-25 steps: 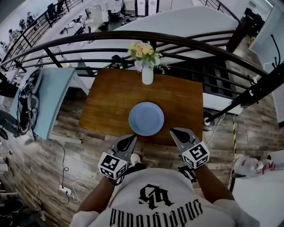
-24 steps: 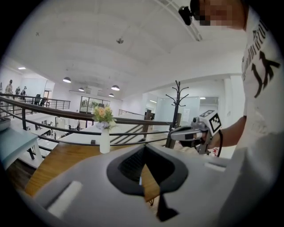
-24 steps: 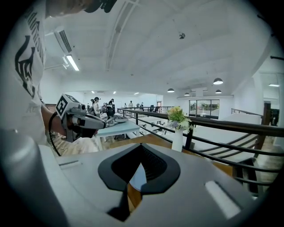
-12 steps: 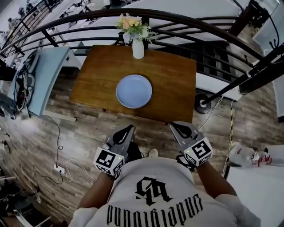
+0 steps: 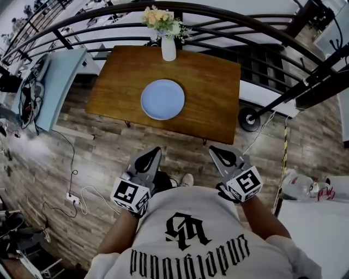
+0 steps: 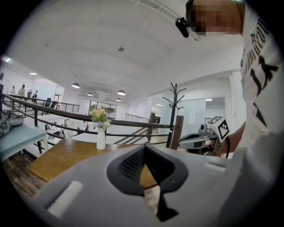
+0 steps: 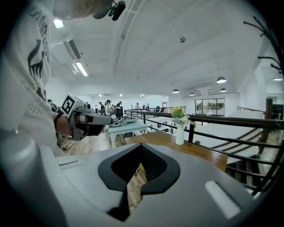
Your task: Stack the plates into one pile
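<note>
The only writing in view was on the person's white shirt (image 5: 191,240): a black monogram above a line of gothic lettering, upside down in the head view and too ornate to read with confidence. The same lettering ran along the shirt's edge in both gripper views, also unreadable there. Each gripper's marker cube (image 5: 131,195) carried a black-and-white square pattern and no words. The plate (image 5: 162,99) was round and pale blue, with a plain flat centre and a slightly raised rim. From above it read as a single disc, and whether more plates lay under it could not be told. It sat near the middle of the brown wooden table (image 5: 215,106), apart from the white vase (image 5: 168,48) of yellow and white flowers at the table's far edge by the dark railing (image 5: 229,16). The left gripper (image 5: 155,150) and the right gripper (image 5: 213,150) were both held low over the plank floor (image 5: 103,147), close to the person's body and well apart from the table and the plate. Each had its jaws pressed together at the tips with nothing between them, as each gripper view showed.
</note>
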The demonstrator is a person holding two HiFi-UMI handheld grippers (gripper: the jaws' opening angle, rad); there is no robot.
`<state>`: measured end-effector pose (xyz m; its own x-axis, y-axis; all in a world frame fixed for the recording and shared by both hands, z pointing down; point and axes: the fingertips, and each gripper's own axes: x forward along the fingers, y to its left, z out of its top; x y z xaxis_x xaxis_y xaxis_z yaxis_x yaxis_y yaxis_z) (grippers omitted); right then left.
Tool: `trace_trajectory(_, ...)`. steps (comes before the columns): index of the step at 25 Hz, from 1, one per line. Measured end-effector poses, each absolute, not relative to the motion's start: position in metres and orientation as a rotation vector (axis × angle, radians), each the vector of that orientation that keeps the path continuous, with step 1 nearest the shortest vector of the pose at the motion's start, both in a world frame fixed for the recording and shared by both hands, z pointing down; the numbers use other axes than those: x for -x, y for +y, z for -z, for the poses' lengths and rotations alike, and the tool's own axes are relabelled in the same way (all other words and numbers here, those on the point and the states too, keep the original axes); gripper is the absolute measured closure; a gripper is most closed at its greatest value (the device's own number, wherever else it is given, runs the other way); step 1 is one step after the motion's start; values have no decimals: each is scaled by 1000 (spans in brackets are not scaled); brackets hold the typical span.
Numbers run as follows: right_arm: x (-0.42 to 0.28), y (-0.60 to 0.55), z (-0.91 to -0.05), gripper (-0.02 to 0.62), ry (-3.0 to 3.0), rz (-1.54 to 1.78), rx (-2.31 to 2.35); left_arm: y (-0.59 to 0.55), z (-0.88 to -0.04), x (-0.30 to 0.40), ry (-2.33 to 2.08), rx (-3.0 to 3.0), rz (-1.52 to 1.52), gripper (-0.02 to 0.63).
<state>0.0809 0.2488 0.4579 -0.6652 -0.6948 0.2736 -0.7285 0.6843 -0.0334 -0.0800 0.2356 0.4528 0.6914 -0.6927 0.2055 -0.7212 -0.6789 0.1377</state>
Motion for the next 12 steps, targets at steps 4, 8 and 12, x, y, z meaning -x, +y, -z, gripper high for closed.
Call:
trace_trajectory(4, -80, 250, -452, 592, -2670, -194, -1144, 237, -451, 82, -1150, -2696, -200, 561)
trace_trajectory(8, -74, 249, -448, 592, -2682, -178, -1135, 239, -449, 83, -1154, -2697, -194, 561)
trace_trajectory(12, -72, 253, -444, 592, -2688, -171, -1135, 246, -445, 82, -1153, -2704, -188, 561)
